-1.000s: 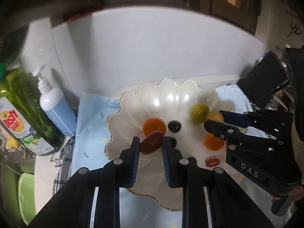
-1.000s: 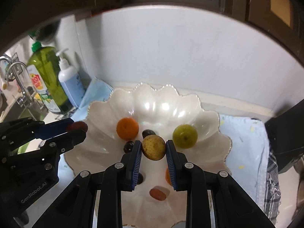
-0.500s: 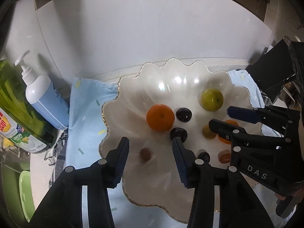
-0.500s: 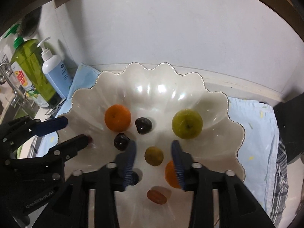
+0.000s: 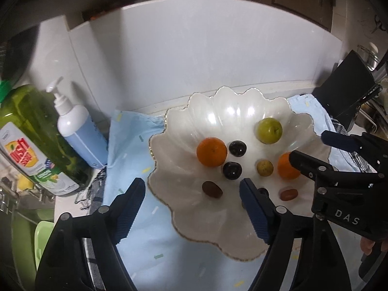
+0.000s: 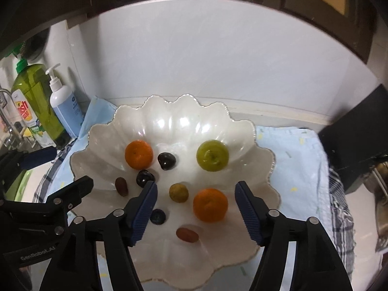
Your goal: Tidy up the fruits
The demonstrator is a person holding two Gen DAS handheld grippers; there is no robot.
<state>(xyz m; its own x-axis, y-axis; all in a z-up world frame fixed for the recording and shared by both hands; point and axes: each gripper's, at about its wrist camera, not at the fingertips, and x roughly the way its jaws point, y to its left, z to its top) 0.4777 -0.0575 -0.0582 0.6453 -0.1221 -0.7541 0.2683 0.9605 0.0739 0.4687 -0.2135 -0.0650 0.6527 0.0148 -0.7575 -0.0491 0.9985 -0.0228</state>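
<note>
A white scalloped bowl [image 5: 218,111] [image 6: 174,114] holds several fruits: two oranges [image 5: 211,151] [image 6: 210,205], a green apple [image 5: 269,130] [image 6: 212,155], a small yellow fruit [image 5: 264,167] [image 6: 178,192], dark plums [image 5: 232,170] [image 6: 166,160] and reddish-brown dates [image 5: 212,189] [image 6: 187,234]. My left gripper [image 5: 192,191] is open and empty above the bowl's near left part, over a brown date. My right gripper [image 6: 195,194] is open and empty above the yellow fruit and an orange.
The bowl rests on a light blue cloth [image 5: 135,218] [image 6: 295,160]. A green dish-soap bottle [image 5: 34,140] and a blue pump bottle [image 5: 77,131] stand to the left. A dark box [image 6: 356,131] stands at the right. A white wall lies behind.
Both grippers have opened and pulled back. The left one dropped the brown date into the bowl; the right one dropped the small yellow fruit into it.
</note>
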